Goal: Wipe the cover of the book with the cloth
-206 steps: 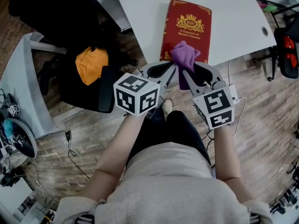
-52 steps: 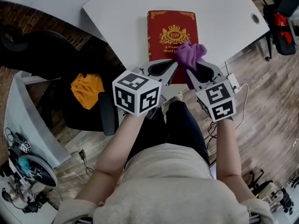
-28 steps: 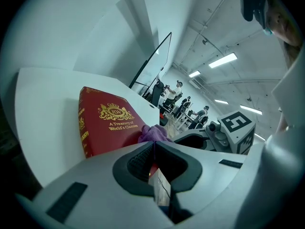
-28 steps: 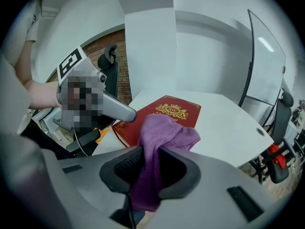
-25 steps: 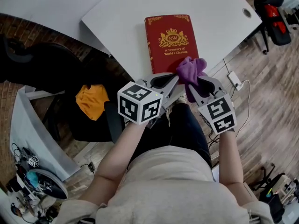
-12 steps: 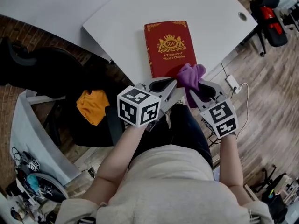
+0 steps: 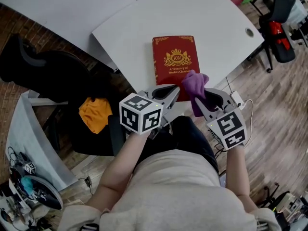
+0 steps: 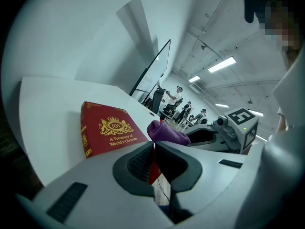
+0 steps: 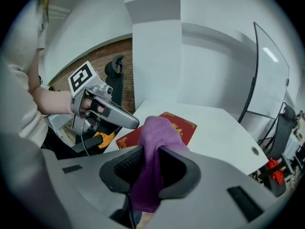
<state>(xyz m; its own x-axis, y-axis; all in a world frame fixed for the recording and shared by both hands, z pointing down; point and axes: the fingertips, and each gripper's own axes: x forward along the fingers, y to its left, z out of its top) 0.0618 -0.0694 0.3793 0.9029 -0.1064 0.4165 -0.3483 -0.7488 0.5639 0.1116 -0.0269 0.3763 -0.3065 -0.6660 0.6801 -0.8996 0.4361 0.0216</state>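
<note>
White table fills the top of the head view, with the red book lying flat near its lower edge.
Centre frame, the left gripper sits at the book's lower edge, jaws pressed together with nothing between them. Just to its right, the right gripper is clamped on the purple cloth, which bunches above the jaws over the book's lower-right corner. Whether it touches the cover, can't tell.

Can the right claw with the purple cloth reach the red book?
Probably yes. The right claw, shut on the cloth, hangs right at the near edge of the book. Nothing stands between them, and the rest of the cover is bare.
</note>
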